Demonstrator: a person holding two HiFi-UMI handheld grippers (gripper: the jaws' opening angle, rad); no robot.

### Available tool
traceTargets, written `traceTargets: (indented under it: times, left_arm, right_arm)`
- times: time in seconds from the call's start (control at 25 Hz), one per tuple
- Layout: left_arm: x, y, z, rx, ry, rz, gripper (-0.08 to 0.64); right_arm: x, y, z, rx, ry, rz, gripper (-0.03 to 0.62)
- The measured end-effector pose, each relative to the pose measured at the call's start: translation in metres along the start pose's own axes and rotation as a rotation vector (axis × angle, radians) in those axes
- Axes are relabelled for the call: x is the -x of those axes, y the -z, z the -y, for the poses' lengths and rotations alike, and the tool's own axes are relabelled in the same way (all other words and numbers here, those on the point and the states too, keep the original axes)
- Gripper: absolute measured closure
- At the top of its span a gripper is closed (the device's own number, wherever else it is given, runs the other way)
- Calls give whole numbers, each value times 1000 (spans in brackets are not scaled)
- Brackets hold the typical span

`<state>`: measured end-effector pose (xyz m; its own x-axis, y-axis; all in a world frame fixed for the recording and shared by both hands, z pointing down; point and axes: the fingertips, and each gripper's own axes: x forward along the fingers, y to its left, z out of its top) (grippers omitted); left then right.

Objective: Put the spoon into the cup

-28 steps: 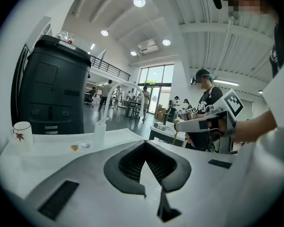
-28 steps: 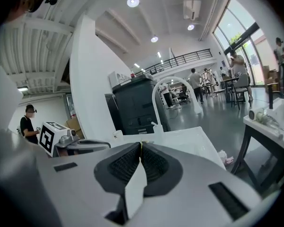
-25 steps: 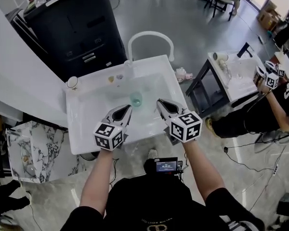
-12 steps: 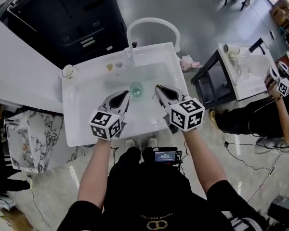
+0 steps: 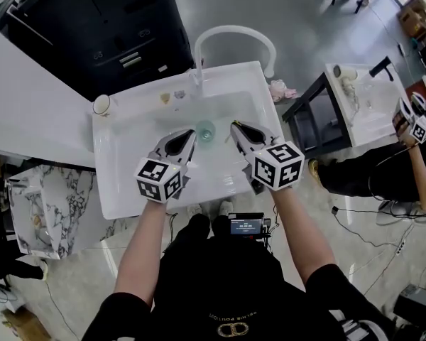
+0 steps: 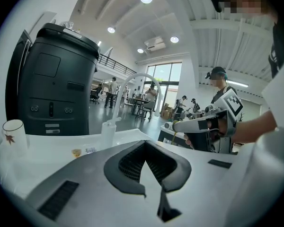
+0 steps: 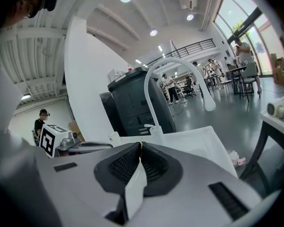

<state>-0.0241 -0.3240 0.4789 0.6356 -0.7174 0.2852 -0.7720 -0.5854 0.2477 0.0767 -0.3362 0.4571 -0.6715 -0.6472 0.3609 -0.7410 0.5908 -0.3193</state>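
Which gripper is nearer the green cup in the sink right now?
Left, going by the head view. The left gripper ends right beside the cup, on its left; the right gripper, jaws shut on the spoon, is off its right with a visible gap.

Both forearms extended forward, side by side. Left hand-held gripper (image 5: pixel 191 131): jaws together, empty. Right hand-held gripper (image 5: pixel 234 126): jaws pinching the spoon (image 6: pixel 173 132).

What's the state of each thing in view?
left gripper: jaws shut, empty.
right gripper: jaws shut on spoon.
spoon: held at the jaw tips, hanging down, not in a cup.
teal cup: upright on white table, no spoon in it.
white cup: upright, table corner.
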Motion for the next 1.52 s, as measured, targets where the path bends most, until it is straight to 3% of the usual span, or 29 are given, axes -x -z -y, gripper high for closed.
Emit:
traceTargets:
  times: [0.56,1.08,1.52]
  left_arm:
    - [1,2,-14,5,5,-8,552]
    - [-7,3,-26,-3,-55,-28,552]
    - [-31,20,-55,34,-33,-73,552]
  right_arm:
    - [-14,1,-5,0,2,-12,522]
    - [-35,-2,10,1,-61,-40,522]
    - [-88,18,32,-118,-56,-59,522]
